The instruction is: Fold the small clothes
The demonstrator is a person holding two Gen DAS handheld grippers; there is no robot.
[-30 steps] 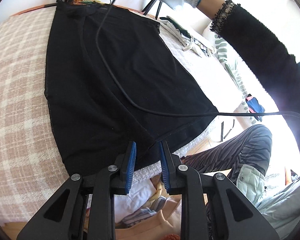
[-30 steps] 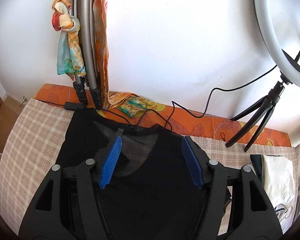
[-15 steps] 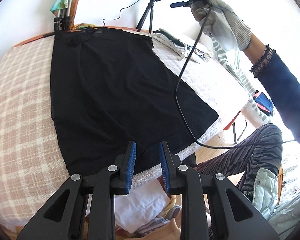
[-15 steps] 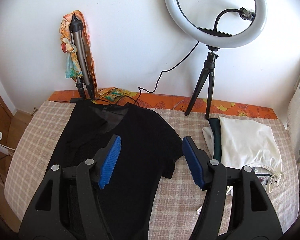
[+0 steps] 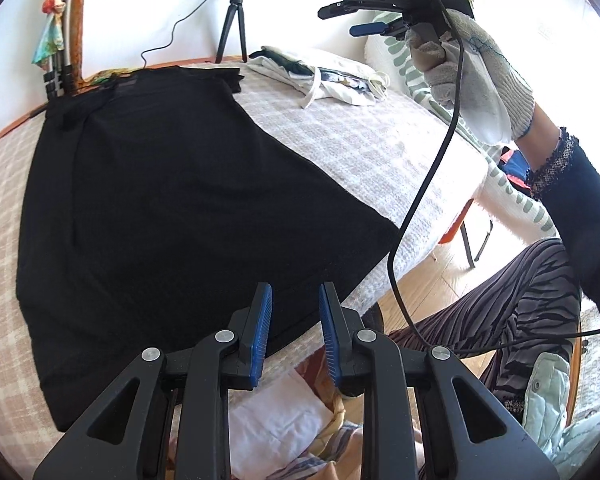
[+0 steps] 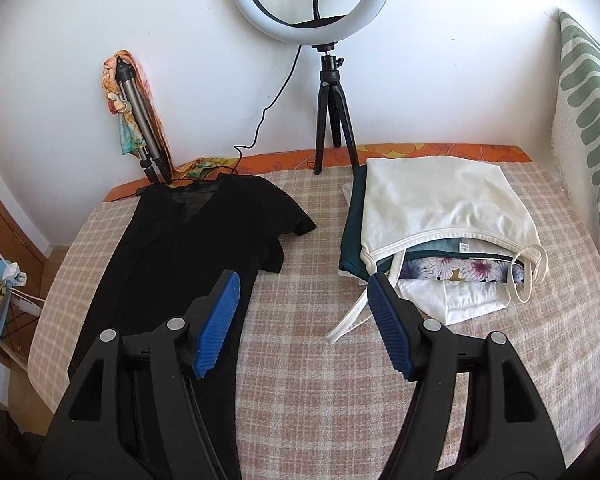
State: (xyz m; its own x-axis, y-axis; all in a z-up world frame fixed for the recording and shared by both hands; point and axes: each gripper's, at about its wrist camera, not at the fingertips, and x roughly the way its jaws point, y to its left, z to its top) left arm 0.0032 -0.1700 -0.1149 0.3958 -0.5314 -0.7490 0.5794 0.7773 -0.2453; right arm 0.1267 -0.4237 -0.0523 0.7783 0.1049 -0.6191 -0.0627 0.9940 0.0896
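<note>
A black top (image 5: 172,208) lies spread on the checked bedcover (image 5: 360,140), folded lengthwise with one short sleeve out; it also shows in the right wrist view (image 6: 180,256). My left gripper (image 5: 295,320) hovers at its hem by the bed's near edge, jaws a little apart and empty. My right gripper (image 6: 302,320) is held high over the bed, wide open and empty; it shows in the left wrist view (image 5: 364,16) in a gloved hand.
A pile of folded clothes (image 6: 440,232) with a white top uppermost lies at the right; it also shows in the left wrist view (image 5: 332,76). A ring light on a tripod (image 6: 332,112) and a folded tripod (image 6: 140,120) stand by the wall. A cable (image 5: 424,184) hangs from the right gripper.
My right gripper has pulled back and up from the top's neckline to the right, over the bed. The left gripper has risen slightly at the hem.
</note>
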